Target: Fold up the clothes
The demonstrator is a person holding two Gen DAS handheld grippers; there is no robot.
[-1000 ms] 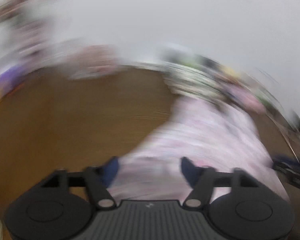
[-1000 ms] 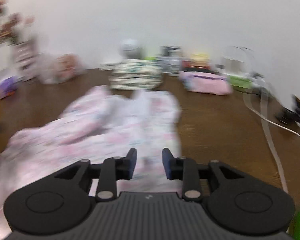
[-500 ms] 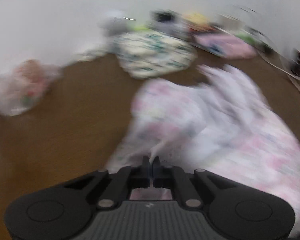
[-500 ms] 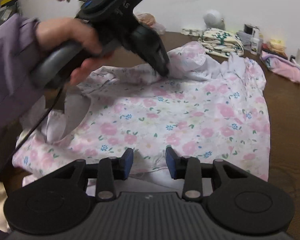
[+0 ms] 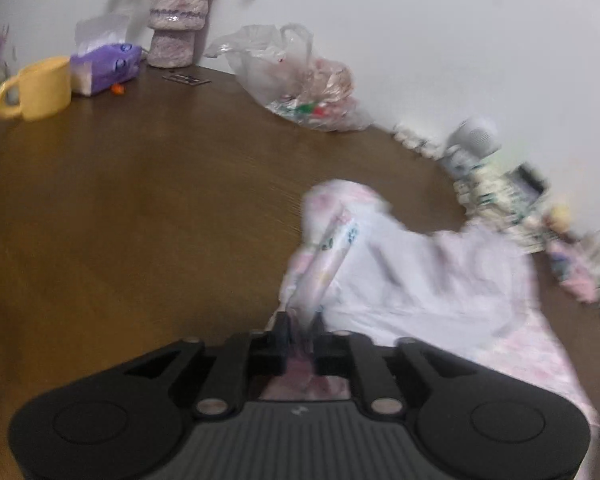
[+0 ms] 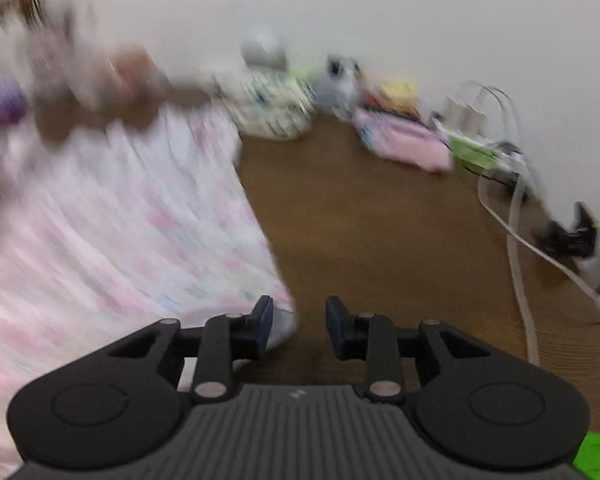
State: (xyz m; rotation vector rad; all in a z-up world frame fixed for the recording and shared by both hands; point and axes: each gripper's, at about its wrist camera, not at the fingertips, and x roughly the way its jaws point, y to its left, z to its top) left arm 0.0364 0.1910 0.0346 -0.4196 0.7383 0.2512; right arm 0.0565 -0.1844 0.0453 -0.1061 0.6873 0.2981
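Since half a second ago my left view has swung away from the folded stack toward the far end of the table, and my right view has slid off the middle of the garment to its right edge. My left gripper [image 5: 300, 334] has its jaws pressed close on a bunched fold of the floral garment [image 5: 420, 280], and the cloth rises from the pinch in a twisted strip before spreading out to the right across the wooden table [image 5: 140, 200]. Along the far edge I see a yellow mug [image 5: 36, 88], a purple tissue box [image 5: 104, 66] just beside it, a pale vase [image 5: 178, 16] and a clear plastic bag [image 5: 300, 80]. My right gripper [image 6: 298, 326] is spread, with bare table showing between the fingers; the left finger [image 6: 262, 322] sits at the hem of the garment [image 6: 120, 220], and with the blur I cannot tell whether it touches the cloth. On the right side, a folded patterned stack [image 6: 270, 110] lies by the wall, near a pink pouch [image 6: 404, 144], and white cables [image 6: 516, 240] trail down the table's right side.
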